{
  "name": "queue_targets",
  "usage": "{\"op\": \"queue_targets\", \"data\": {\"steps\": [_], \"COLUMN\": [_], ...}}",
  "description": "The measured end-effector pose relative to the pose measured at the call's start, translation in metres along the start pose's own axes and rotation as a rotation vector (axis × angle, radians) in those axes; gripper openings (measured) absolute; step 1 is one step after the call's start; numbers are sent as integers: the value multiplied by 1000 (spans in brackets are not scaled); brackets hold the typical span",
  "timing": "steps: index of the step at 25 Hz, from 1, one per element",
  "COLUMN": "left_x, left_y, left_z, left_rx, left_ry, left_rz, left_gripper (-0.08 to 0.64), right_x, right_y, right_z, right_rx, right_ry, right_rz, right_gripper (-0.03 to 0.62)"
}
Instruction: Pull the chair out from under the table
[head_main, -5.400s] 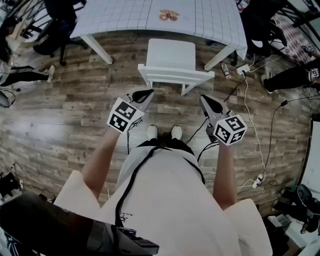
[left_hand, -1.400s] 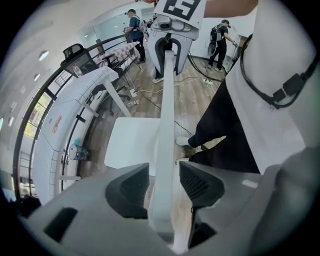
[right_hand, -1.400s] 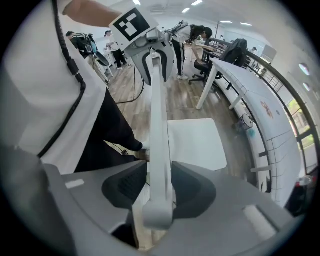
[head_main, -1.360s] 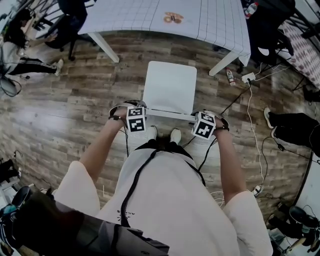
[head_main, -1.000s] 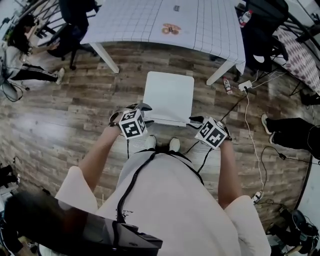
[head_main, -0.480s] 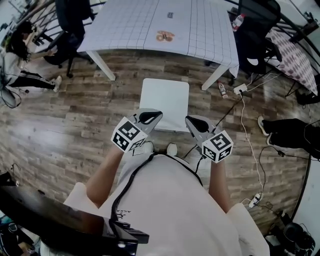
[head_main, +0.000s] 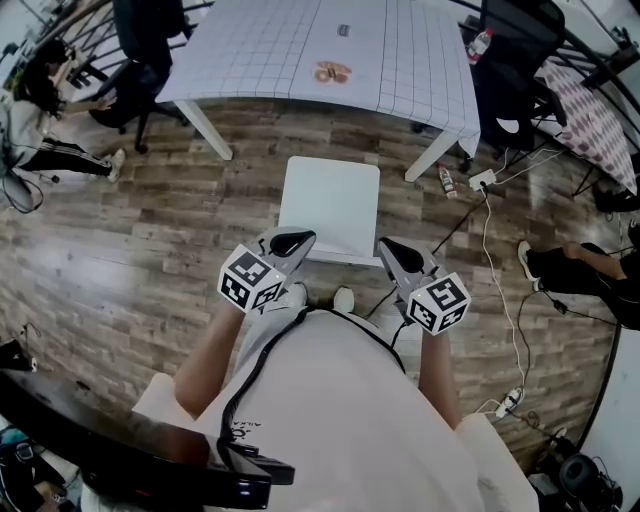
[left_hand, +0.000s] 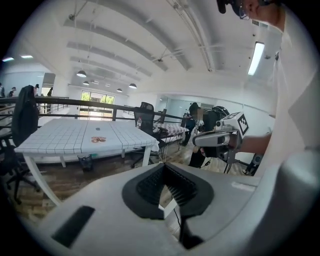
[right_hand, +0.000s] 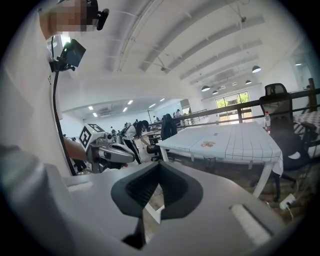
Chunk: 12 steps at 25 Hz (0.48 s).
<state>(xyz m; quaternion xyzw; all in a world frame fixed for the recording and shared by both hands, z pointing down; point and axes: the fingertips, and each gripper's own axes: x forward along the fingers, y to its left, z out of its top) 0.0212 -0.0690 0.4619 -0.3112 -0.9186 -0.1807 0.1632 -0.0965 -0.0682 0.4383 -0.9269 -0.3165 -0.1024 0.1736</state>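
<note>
Left gripper and right gripper both shut, empty, just above the chair at its near edge; lowered closed, they'd likely knock it rather than catch it.

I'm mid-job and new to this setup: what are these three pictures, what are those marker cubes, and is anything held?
No robot arm: a person holds a two-jaw gripper in each hand; the cubes belong to them. The head view looks down from the person's head: left gripper, right gripper, the white chair standing clear of the gridded table, which carries a small brownish item. The other two pictures come from cameras on each gripper, looking along its jaws. Both grippers are shut and empty.
</note>
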Motion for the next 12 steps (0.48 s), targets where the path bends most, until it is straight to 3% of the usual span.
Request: {"op": "queue_targets", "data": {"steps": [12], "left_x": [1], "left_y": [14], "left_z": [-2], "left_rx": [14], "left_ry": [23], "left_rz": [13], "left_gripper": [8], "right_x": [14], "right_y": [0], "right_z": [-2], "right_rx": [-31], "right_ry": [40], "right_rz": [3], "right_gripper": [5]}}
